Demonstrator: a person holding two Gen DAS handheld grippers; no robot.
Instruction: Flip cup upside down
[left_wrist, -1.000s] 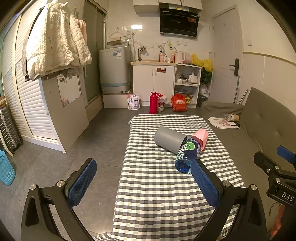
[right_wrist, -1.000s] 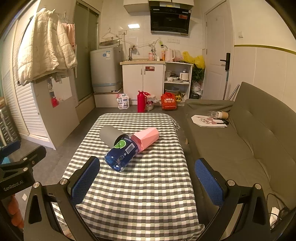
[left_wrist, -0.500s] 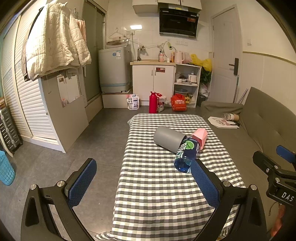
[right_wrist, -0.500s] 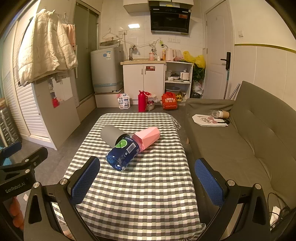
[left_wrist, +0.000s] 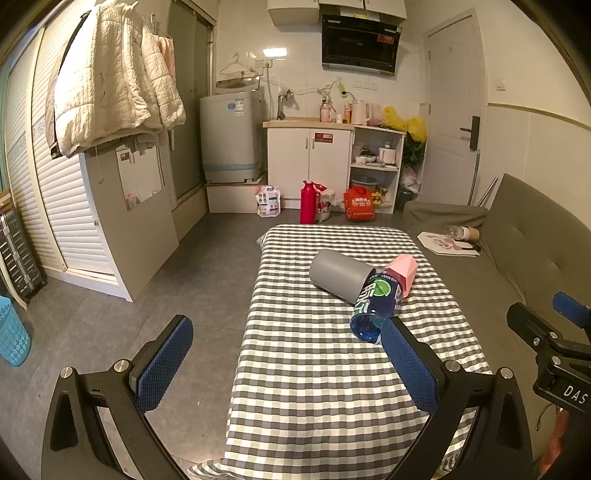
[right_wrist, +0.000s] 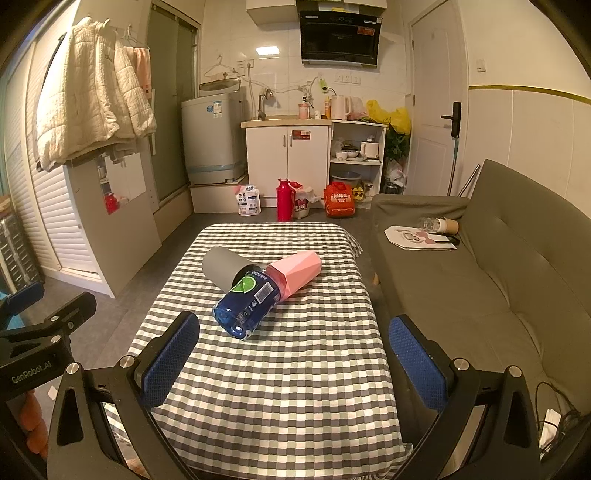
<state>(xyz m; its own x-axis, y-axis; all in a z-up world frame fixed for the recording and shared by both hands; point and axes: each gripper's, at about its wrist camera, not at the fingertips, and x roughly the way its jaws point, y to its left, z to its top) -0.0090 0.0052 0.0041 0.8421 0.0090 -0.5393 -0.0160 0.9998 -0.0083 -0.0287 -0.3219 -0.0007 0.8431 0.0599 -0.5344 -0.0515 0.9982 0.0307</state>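
A grey cup (left_wrist: 338, 275) (right_wrist: 223, 266) lies on its side on the checked tablecloth (left_wrist: 317, 369) (right_wrist: 280, 369). A pink faceted cup (left_wrist: 403, 271) (right_wrist: 295, 271) lies on its side next to it. A blue plastic bottle (left_wrist: 373, 308) (right_wrist: 247, 302) lies between them, touching both. My left gripper (left_wrist: 286, 363) is open and empty, well short of the cups, over the table's near left side. My right gripper (right_wrist: 293, 360) is open and empty, above the near part of the table, short of the bottle.
A grey sofa (right_wrist: 498, 280) runs along the table's right side, with a paper and a paper cup (right_wrist: 445, 225) on it. Beyond the table, a red flask (right_wrist: 283, 199) and bags stand on the floor before a white cabinet (right_wrist: 288, 155). A washing machine (left_wrist: 229, 140) stands at back left.
Both grippers have drifted slightly; the view has shifted a little. The cups and the bottle have not moved.
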